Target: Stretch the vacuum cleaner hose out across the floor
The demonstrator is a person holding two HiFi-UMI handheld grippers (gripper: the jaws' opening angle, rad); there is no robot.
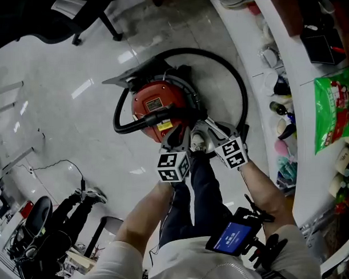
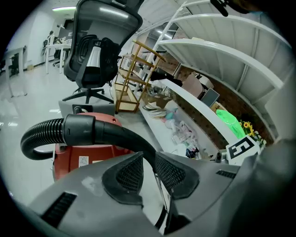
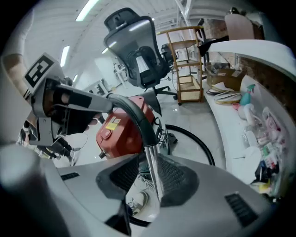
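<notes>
The red vacuum cleaner (image 1: 156, 104) stands on the pale floor right ahead of my feet. Its black hose (image 1: 245, 98) arcs round behind it to the right, then comes back along the front. In the left gripper view the hose's ribbed part (image 2: 39, 134) joins a smooth black curved handle tube (image 2: 115, 136). That tube runs down into the narrow gap of my left gripper (image 2: 149, 159), whose pads stand slightly apart. My right gripper (image 3: 147, 178) is open round the shiny metal wand (image 3: 152, 166), with floor showing beside the wand. Both grippers (image 1: 175, 143) (image 1: 208, 131) hang side by side at the vacuum's near edge.
A curved white counter (image 1: 285, 83) with bottles, a green bag (image 1: 334, 110) and clutter runs down the right. A black office chair (image 2: 99, 46) and a wooden shelf (image 2: 136, 76) stand beyond the vacuum. Another person (image 1: 69, 212) sits at lower left, near a thin cable (image 1: 59, 163) on the floor.
</notes>
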